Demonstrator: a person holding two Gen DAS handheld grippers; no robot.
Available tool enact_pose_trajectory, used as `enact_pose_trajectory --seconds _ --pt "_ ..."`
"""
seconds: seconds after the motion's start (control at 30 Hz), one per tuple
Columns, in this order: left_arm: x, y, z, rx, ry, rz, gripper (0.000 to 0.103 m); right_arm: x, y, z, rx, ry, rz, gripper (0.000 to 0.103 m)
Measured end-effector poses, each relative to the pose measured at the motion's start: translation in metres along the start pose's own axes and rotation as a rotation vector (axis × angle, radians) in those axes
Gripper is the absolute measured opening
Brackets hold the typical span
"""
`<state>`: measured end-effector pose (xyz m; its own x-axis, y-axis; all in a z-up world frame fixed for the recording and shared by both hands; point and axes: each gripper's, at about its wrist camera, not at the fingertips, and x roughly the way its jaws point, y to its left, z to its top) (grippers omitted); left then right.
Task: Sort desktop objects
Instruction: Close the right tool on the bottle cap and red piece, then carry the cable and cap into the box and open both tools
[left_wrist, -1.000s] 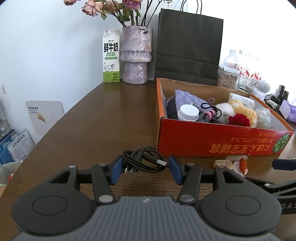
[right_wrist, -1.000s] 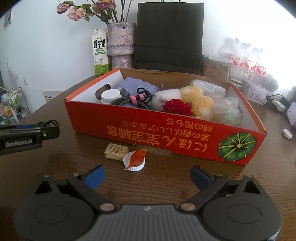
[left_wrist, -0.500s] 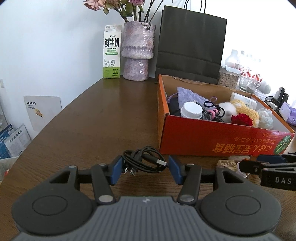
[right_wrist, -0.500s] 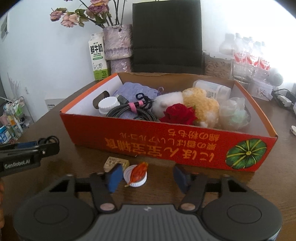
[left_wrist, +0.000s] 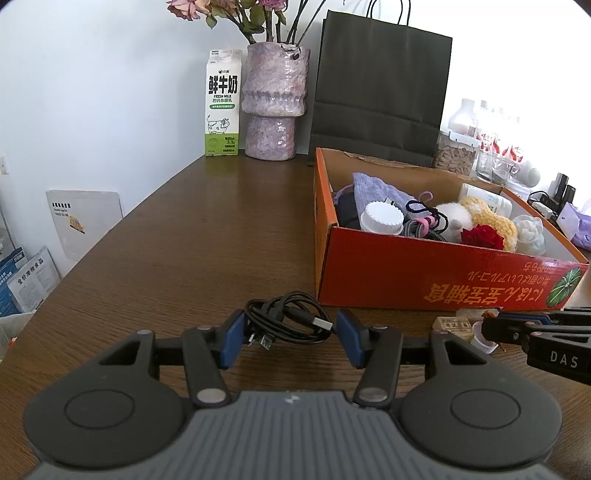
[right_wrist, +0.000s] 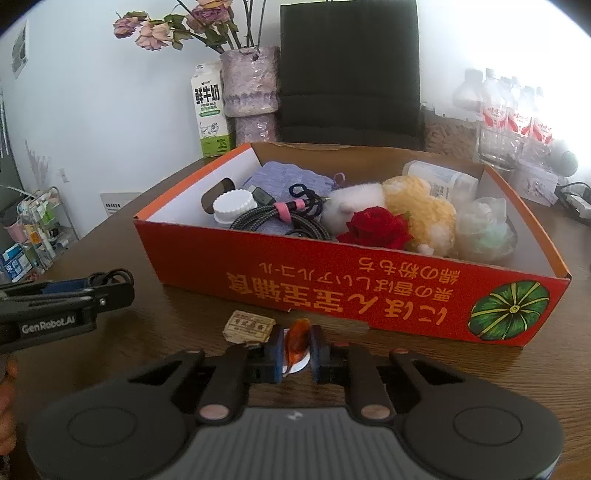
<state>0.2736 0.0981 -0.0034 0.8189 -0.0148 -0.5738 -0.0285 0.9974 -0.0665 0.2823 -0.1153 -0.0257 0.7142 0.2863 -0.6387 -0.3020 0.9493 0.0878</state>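
A coiled black USB cable (left_wrist: 288, 317) sits between the blue pads of my left gripper (left_wrist: 290, 334), which is shut on it just above the brown table. My right gripper (right_wrist: 297, 347) is shut on a small white cup with an orange-red piece on top (right_wrist: 296, 338), on the table in front of the red cardboard box (right_wrist: 332, 288). A small tan block (right_wrist: 248, 325) lies just left of the cup. The box holds a white lid, cables, a red rose and plush items. The right gripper (left_wrist: 495, 326) shows at the left view's right edge, and the left gripper (right_wrist: 110, 284) at the right view's left.
At the back stand a milk carton (left_wrist: 222, 107), a purple vase (left_wrist: 275, 103) with flowers and a black paper bag (left_wrist: 380, 85). Bottles and jars (left_wrist: 487, 125) crowd the back right. The table (left_wrist: 207, 236) curves away to its edge on the left.
My right gripper's jaws went from wide open to shut on the orange-topped cup as it moved in over it. The left gripper kept its hold on the cable.
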Motion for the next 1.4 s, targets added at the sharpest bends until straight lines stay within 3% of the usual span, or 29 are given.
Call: enact_pose_trajectory --seconds 0.37,0.73,1.03,1.4 --pt "-0.021 -0.01 0.01 0.001 -0.049 0.0 0.054 -0.034 -0.006 0.008 -0.001 -0.096 0.023 0.013" --pt "-0.033 -0.059 0.065 0.047 -0.178 -0.032 0.054 -0.068 -0.053 0.051 0.051 -0.266 -0.054 0.013" --pt "0.007 -0.112 0.087 0.081 -0.158 -0.048 0.054 -0.043 -0.089 0.064 0.077 -0.252 -0.078 0.013" --pt "0.061 -0.136 0.073 0.124 -0.067 -0.02 0.054 0.001 -0.118 0.052 0.106 -0.174 -0.063 0.013"
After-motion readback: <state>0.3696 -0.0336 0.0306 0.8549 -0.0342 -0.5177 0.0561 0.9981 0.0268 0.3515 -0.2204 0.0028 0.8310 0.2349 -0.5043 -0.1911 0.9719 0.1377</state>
